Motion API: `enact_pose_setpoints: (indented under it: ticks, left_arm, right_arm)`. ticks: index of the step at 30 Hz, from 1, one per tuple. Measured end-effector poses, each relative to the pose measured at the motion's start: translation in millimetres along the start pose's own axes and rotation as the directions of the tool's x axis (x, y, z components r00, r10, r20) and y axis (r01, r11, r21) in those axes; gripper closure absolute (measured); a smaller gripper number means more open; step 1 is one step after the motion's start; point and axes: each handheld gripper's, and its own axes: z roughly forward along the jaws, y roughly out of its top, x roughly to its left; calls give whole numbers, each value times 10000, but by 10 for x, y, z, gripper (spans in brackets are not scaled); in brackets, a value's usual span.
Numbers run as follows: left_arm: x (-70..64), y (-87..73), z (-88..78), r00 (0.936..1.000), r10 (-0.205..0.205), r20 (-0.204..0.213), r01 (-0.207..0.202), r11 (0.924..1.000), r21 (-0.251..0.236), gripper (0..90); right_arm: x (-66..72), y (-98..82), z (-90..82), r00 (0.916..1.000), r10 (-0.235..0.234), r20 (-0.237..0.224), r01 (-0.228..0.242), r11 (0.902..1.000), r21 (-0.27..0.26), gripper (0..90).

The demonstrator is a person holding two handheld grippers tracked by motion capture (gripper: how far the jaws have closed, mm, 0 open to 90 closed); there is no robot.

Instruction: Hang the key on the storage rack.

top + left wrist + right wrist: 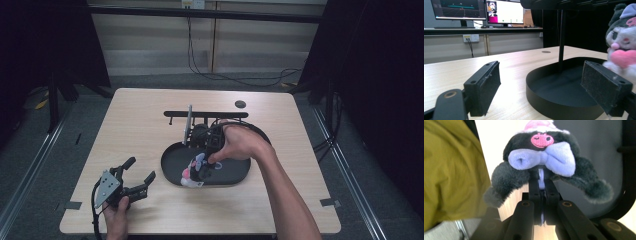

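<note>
A plush toy (193,173) with black ears, a lilac bow, a white face and a pink heart hangs just over the near-left end of the black oval tray (235,181). My right gripper (202,162) points down at it and is shut on a small light loop at the top of the toy's head (541,157), with its pads (543,187) pressed together. My left gripper (140,171) lies low at the table's near left, open, with nothing between its pads (484,85). In the left gripper view the toy (621,50) hangs at the right, above the tray (554,100).
A thin black post (561,37) rises from the tray to a horizontal bar (205,114) at its far side. A small dark disc (240,104) lies on the table beyond it. Yellow-green cloth (449,170) covers the left of the right gripper view. Monitors (479,10) stand on a far desk.
</note>
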Motion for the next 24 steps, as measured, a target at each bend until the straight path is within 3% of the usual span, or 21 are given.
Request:
enact_pose_setpoints:
  ticks: [5,10,16,24]
  left_arm:
    - [0,0,0,10000,-4,0,4,10000,2,154]
    - [2,0,-2,10000,28,1,-28,10000,20,154]
    - [4,1,-3,10000,55,10,-55,10000,45,154]
    - [-1,0,1,10000,-4,-8,4,10000,-7,154]
  right_arm:
    - [-75,74,-68,9996,-151,256,149,9999,73,872]
    - [-143,102,-142,9993,52,361,-55,10000,69,872]
    - [-289,78,-272,9975,345,611,-322,9988,-373,871]
    - [-399,130,-419,9967,563,585,-546,9981,-291,871]
